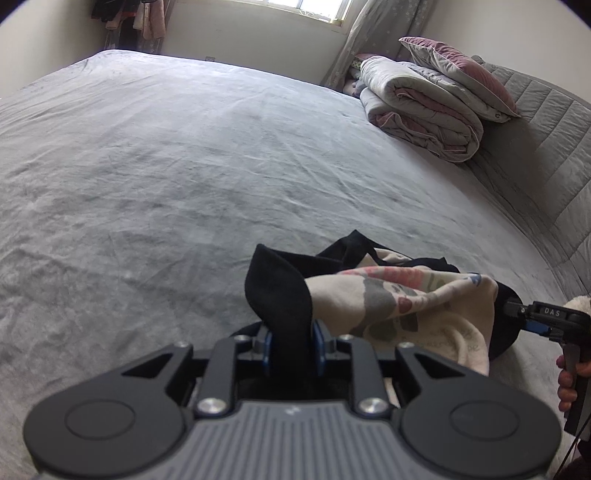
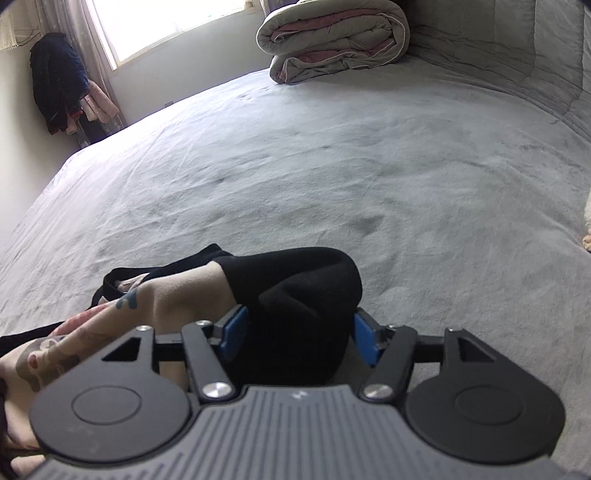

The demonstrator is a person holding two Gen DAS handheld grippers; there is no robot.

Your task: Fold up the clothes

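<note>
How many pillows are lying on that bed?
1. The pillow, pink and grey, lies on top of the folded duvet at the bed's far corner near the window. Others may be hidden behind the duvet.

I am looking across a wide bed (image 1: 184, 155) covered in a wrinkled grey plush blanket. At its far right a rolled grey and pink quilt (image 1: 417, 110) lies under a pillow (image 1: 461, 70), beside a padded grey headboard (image 1: 546, 147). Behind the bed stand plain pale walls (image 1: 240, 33). A bright window (image 2: 162, 22) lets in daylight, with a patterned curtain (image 1: 380, 26) hanging beside it. Dark and pink clothes hang in the far corner (image 2: 62, 88).
</note>
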